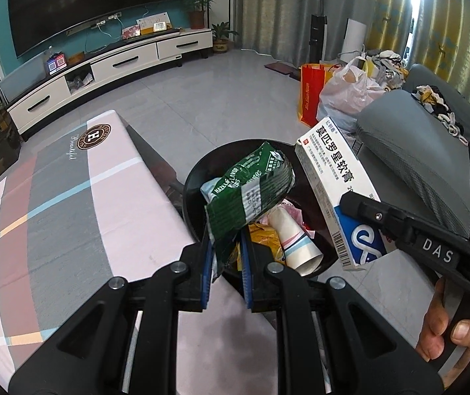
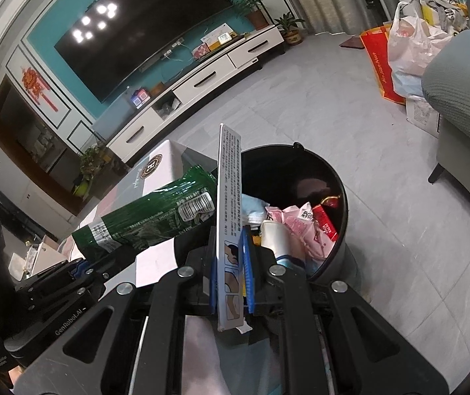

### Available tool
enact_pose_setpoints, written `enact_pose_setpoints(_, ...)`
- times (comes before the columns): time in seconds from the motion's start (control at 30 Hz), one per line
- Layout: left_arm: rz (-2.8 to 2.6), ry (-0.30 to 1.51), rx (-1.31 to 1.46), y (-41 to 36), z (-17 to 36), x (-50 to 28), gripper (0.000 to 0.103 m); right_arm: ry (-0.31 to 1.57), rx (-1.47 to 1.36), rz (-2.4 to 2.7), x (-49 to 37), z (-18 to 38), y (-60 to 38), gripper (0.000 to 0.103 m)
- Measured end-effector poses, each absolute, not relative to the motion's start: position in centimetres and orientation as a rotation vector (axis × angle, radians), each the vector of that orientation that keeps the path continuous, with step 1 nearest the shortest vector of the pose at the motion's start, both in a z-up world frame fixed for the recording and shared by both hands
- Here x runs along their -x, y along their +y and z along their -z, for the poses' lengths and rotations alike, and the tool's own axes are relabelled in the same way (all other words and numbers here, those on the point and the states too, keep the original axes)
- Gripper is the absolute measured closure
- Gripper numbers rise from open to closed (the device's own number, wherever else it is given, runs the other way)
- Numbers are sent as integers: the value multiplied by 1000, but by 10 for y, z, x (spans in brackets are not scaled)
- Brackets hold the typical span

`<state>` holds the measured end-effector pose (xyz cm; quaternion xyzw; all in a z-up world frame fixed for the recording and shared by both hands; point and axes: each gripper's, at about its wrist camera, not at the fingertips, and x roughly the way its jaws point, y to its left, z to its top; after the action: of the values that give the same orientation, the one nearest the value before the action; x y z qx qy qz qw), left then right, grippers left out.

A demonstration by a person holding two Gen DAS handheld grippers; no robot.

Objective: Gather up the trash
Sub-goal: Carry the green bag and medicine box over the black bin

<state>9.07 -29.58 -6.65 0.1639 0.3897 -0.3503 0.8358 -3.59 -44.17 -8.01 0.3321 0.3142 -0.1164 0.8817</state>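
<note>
My left gripper point(image 1: 225, 253) is shut on a crumpled green snack wrapper point(image 1: 251, 191), which hangs over the black trash bin point(image 1: 192, 177). In the right wrist view the same green wrapper point(image 2: 149, 220) sticks out from the left gripper point(image 2: 80, 270) at the lower left. My right gripper point(image 2: 231, 260) is shut on a flat white and blue medicine box point(image 2: 230, 197), held edge-on just in front of the bin point(image 2: 342, 194). The left wrist view shows that box point(image 1: 337, 194) beside the bin's right rim, pinched by the right gripper point(image 1: 353, 204). The bin holds a paper cup point(image 1: 292, 233), pink wrappers point(image 2: 304, 227) and other litter.
A table with a pink, grey and white checked cloth point(image 1: 80, 197) stands left of the bin. A grey sofa point(image 1: 409, 138) lies to the right, with a red bag point(image 1: 310, 95) and a white plastic bag point(image 1: 350, 89) beyond it. A TV cabinet point(image 1: 110, 72) lines the far wall.
</note>
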Motion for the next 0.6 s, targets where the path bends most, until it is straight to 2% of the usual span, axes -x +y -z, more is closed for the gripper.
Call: enact_pose_setpoints(0.6,729,846,-403,-319,85,-92,87,655,-699,291,28,92,-455,89)
